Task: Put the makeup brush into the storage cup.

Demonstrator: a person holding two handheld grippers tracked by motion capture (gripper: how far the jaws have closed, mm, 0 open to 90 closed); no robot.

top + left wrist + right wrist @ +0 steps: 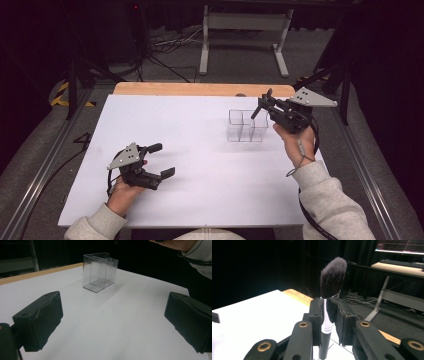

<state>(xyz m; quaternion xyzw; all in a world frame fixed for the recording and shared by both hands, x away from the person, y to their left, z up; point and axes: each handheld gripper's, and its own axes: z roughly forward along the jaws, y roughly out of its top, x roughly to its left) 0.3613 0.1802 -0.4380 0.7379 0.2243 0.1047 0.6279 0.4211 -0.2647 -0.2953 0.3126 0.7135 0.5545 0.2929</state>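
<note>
A clear plastic organiser with several compartments stands on the white tabletop, right of centre. It looks bare inside in the left gripper view, where the organiser stands ahead. My right gripper hovers just to the right of its top and is shut on a makeup brush. The dark bristles point up past the jaws and the silver ferrule is pinched between the pads. My left gripper rests low at the front left, with its jaws open wide and nothing between its pads.
A wooden strip borders the table's far edge. Beyond it stand a white desk frame and loose cables on the floor. Metal rails run along both sides of the table.
</note>
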